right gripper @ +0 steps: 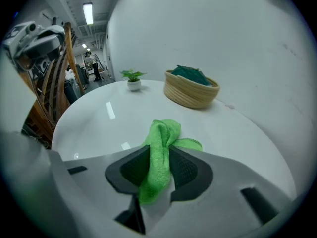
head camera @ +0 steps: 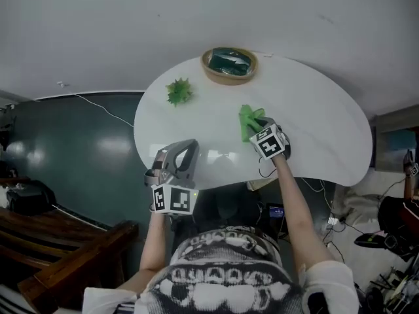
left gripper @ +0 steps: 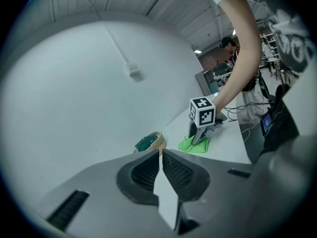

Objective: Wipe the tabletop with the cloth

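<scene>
**As the cloth (right gripper: 161,138) is already clamped in your right gripper (right gripper: 158,168), the sweep is right-handed**

The green cloth is bunched lengthwise along the jaws, its front end down on the white tabletop (head camera: 314,129), mid-right. Bare top lies left toward the plant (head camera: 178,91) and ahead toward the basket (head camera: 211,76). Your left gripper (left gripper: 159,168), jaws together on nothing, hovers at the near edge, well apart.

The right hand-held gripper (head camera: 260,125) clamps the cloth (right gripper: 161,133) (arm outstretched); left hand-held gripper (left gripper: 159,153) closed, empty.
</scene>
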